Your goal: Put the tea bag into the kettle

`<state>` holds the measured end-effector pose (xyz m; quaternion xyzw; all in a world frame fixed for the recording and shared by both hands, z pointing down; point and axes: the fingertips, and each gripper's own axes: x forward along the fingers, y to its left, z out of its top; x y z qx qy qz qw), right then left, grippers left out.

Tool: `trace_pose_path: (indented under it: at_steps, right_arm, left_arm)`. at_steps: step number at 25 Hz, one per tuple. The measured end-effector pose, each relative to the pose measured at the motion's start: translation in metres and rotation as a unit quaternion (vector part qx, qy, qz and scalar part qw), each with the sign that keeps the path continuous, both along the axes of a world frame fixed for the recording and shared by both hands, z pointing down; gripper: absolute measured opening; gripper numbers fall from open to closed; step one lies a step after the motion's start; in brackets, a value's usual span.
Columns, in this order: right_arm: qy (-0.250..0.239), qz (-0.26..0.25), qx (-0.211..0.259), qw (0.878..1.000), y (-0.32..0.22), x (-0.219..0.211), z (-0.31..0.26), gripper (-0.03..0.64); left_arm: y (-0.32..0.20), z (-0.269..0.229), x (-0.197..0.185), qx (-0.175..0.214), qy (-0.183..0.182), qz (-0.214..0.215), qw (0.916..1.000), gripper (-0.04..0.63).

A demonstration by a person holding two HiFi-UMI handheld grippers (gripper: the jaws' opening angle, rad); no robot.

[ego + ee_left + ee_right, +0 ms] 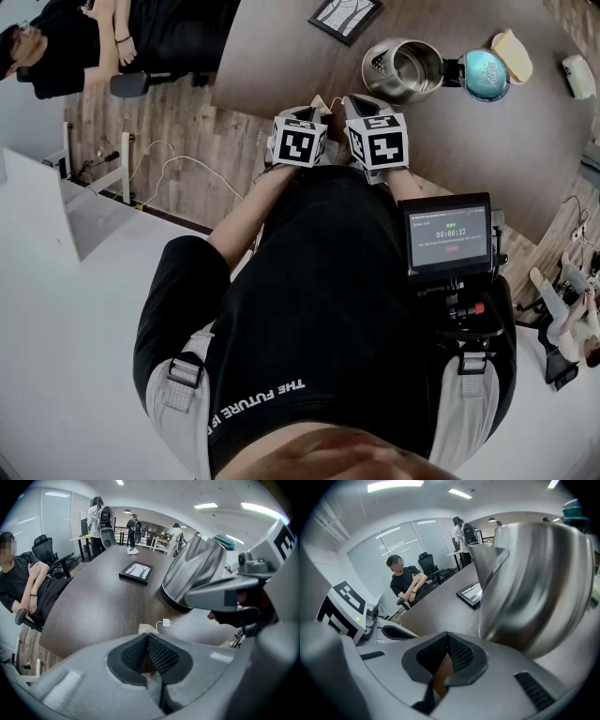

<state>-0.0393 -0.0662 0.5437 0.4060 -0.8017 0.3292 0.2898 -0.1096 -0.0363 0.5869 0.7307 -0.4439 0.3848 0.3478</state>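
- Left gripper view shows the tea bag (148, 629) as a small tan paper pouch lying at the near edge of the counter (103, 602), with a thin string leading to a white tag (166, 622) just beyond it.
- The bag looks almost weightless, soft and easily torn. A light pinch on the paper body or the tag should carry it, and it will likely swing on its string.
- The left gripper (149, 639) has its jaws clenched, with the tan paper poking out right at their tips, so I judge that they grasp the bag.
- The right gripper (446, 640) is just beside it with its jaws also pressed together. I cannot make out anything held between them.
- The kettle (403, 70) stands near, further in on the counter. It is upright, shiny steel and rigid, and its teal lid (486, 75) is flipped back, leaving the mouth free. The steel is probably slippery, though the drop calls for no grip on it.
- The counter is dark, smooth and rounded, and a black picture frame (136, 572) lies toward its far side.
- A person (23, 588) sits in an office chair off the counter's left edge, other people stand at the back of the bright office, and the floor (178, 141) is wood plank.
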Motion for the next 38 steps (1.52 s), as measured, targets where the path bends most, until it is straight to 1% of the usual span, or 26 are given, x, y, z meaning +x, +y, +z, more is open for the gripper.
trace_pose_path:
  at_steps: [12,25,32,38]
  right_arm:
    - [0.001,0.016,0.001,1.0,-0.007,0.004,-0.001,0.008]
    - [-0.002,0.027,0.006,1.0,-0.013,0.007,0.002,0.008]
    - [-0.003,0.034,0.006,0.999,-0.012,0.012,0.004,0.008]
    - [0.0,0.037,0.003,0.999,-0.011,0.017,0.008,0.008]
  left_arm:
    - [-0.016,-0.007,-0.004,0.003,0.002,0.001,1.0,0.008]
    - [-0.036,-0.022,-0.002,0.025,0.007,0.004,0.9997,0.008]
    - [-0.043,-0.022,-0.003,0.035,-0.006,0.015,0.9993,0.008]
    - [-0.053,-0.034,-0.004,0.044,0.002,0.006,0.999,0.008]
